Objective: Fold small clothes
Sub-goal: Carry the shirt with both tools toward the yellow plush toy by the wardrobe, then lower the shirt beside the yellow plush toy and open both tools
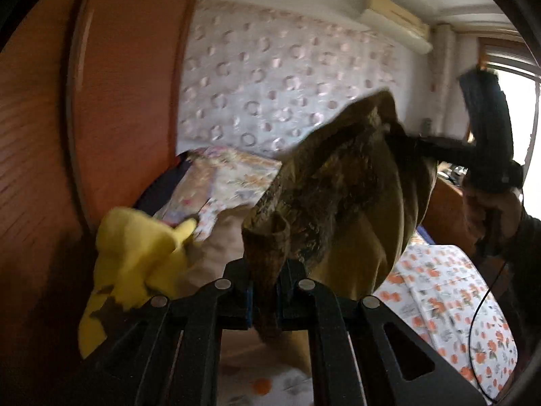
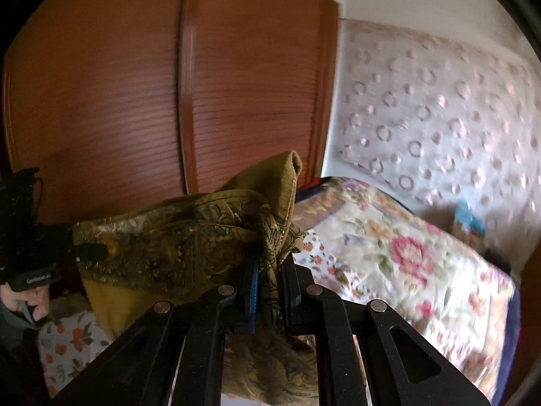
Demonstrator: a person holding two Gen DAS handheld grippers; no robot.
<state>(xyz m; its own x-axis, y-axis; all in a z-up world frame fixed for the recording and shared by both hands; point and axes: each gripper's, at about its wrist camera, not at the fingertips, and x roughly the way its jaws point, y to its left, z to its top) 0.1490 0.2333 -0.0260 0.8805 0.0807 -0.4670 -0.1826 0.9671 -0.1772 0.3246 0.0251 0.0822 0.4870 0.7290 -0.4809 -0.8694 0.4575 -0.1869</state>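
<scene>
Olive patterned garment hangs pinched between left gripper and right gripper.

Both grippers raised and clamped: the left gripper pinches cloth between closed fingers, the right gripper likewise, each held by a bare hand on its handle.

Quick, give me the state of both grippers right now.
Left gripper: shut on the mustard patterned garment.
Right gripper: shut on the same garment, held up between the two.
</scene>
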